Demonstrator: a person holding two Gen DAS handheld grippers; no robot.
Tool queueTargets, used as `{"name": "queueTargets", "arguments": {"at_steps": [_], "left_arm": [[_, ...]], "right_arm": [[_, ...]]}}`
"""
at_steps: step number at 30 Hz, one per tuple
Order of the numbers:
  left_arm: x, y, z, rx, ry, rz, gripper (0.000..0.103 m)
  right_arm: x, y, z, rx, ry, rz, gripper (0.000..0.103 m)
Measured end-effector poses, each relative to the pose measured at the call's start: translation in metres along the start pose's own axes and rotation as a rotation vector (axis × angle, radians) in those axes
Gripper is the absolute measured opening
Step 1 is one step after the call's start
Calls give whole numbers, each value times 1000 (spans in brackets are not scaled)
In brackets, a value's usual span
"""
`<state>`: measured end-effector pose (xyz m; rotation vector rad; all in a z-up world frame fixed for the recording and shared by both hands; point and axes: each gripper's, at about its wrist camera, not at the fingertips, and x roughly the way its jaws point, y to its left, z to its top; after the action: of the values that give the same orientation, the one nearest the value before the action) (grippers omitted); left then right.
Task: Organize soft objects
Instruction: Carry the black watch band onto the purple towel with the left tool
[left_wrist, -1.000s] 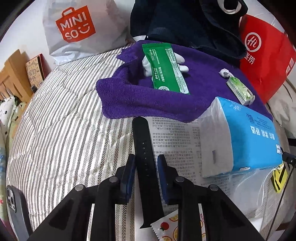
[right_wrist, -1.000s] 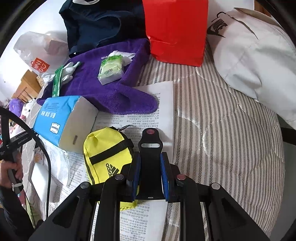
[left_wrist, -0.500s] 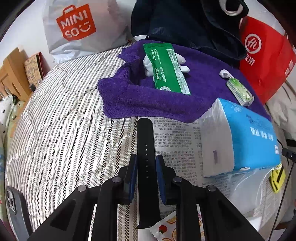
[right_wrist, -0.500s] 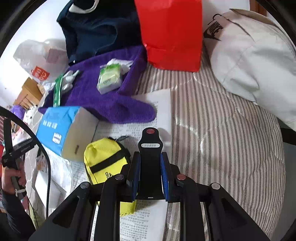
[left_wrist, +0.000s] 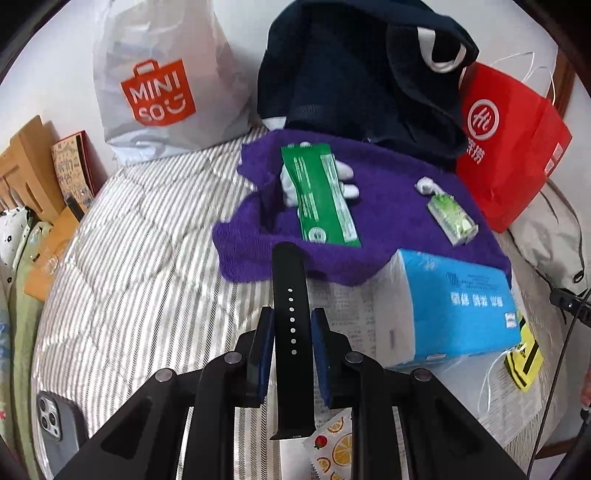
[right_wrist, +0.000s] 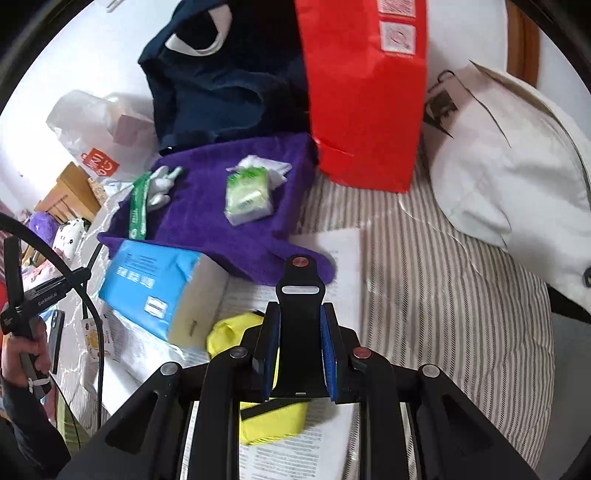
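Striped bedding (left_wrist: 122, 258) fills both views, with printed paper sheets (right_wrist: 332, 251) spread over the middle of it. Closest to me, my left gripper (left_wrist: 291, 325) has its blue pads pinched on the holed half of a black watch strap (left_wrist: 290, 295); the strap runs out forward between the jaws, its tip reaching over the near edge of the purple towel (left_wrist: 388, 206). My right gripper (right_wrist: 300, 325) is likewise clamped, on the other strap piece (right_wrist: 300, 291), the one with the slot and red stud, pointing at the towel's near corner. So both soft strap halves are lifted, one in each hand.

Just beneath the right jaws sits a yellow pouch (right_wrist: 258, 417). A blue tissue pack (left_wrist: 461, 306) lies beside it on the paper. On the towel farther off I see a green sachet (left_wrist: 319, 195) over a white glove, and a small green wipes packet (left_wrist: 452, 218). Beyond stand a red bag (left_wrist: 513, 147), a dark garment (left_wrist: 362, 74) and a Miniso bag (left_wrist: 162, 85).

My read: these straps belong with the pile on the towel. I'd carry both forward low and level, clear the tissue pack, set them flat on bare purple cloth side by side, then ease the jaws apart without dragging.
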<state>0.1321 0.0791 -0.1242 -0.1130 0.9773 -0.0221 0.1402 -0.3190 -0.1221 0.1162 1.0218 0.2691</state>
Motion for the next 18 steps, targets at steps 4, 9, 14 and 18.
{"name": "queueTargets", "arguments": {"at_steps": [4,9,14,18], "left_arm": [[-9,3,9,0,-25,-4,19],[-19,-1,21,24,-51,-5,19],[-21,-6,34,35,-65,-12,19],[-19,-11,43,43,-71,-25,19]], "right_arm": [[-2,12,6,-15,-11,16,21],[-4,27,14,-40,-23,34,21],[-4,39,23,-54,-36,52,21],[0,48,29,-70,-28,69,21]]}}
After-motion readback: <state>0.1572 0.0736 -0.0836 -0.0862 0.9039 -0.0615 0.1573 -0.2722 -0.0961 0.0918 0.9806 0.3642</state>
